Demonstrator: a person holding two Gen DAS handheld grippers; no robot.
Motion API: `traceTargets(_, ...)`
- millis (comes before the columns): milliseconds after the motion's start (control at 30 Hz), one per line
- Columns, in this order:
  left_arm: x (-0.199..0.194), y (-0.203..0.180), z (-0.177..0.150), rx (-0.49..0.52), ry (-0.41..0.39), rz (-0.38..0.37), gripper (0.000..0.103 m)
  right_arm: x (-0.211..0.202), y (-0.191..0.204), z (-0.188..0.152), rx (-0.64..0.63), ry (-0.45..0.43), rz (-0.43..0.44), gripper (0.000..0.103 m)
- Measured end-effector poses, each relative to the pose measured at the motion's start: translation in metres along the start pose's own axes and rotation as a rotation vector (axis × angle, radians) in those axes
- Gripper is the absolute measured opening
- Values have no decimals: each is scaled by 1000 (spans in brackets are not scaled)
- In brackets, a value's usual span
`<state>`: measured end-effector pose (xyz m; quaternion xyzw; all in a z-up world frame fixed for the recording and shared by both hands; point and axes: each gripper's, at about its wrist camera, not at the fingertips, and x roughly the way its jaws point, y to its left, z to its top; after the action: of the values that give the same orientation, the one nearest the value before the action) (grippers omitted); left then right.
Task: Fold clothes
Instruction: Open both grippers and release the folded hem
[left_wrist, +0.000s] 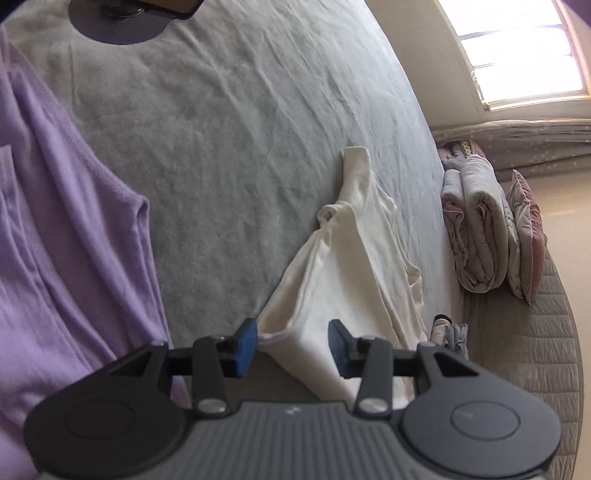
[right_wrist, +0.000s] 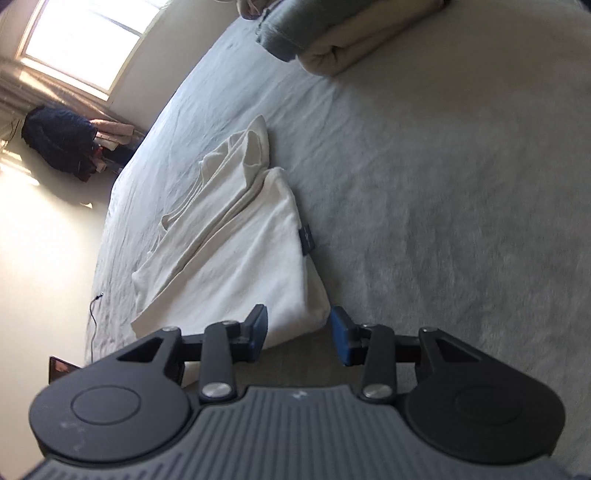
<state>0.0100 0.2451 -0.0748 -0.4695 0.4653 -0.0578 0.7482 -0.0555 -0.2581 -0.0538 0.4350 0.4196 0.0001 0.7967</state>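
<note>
A white garment (left_wrist: 343, 258) lies rumpled and partly folded on the grey bed sheet (left_wrist: 229, 140). My left gripper (left_wrist: 292, 341) stands open over its near hem, blue pads apart, with cloth lying between them. In the right wrist view the same white garment (right_wrist: 229, 251) stretches away from me, a dark label at its right edge. My right gripper (right_wrist: 298, 334) is open at the garment's near corner, which sits between the pads. A lilac garment (left_wrist: 62, 258) fills the left of the left wrist view, close to the camera.
Folded quilts and a pink cushion (left_wrist: 487, 229) sit on a quilted mat beyond the bed. A folded grey and beige pile (right_wrist: 332, 33) rests at the far end of the bed. A cable (right_wrist: 94, 317) and phone (right_wrist: 61, 369) lie at the bed's left edge. Dark clothes (right_wrist: 59, 144) hang below the window.
</note>
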Motion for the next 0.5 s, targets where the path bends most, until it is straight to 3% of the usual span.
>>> traceTargets(200, 7, -9, -13, -11, -60, 47, 42, 4, -7, -6, 121, -10, 52, 42)
traceTargets(300, 11, -15, -16, 21, -74, 89, 33, 6, -3, -6, 114, -26, 45, 42)
traceTargets(333, 13, -18, -16, 45, -75, 113, 19, 6, -1, -6, 104, -32, 42, 36)
traceTargets(367, 15, -21, -18, 71, -75, 131, 14, 6, 0, -5, 94, -37, 39, 19)
traceTargets(400, 15, -23, -18, 89, -79, 136, 12, 5, 2, -5, 84, -43, 35, 12)
traceTargets(500, 11, -30, -17, 132, -81, 128, 9, 3, 7, -3, 52, -61, 26, 11)
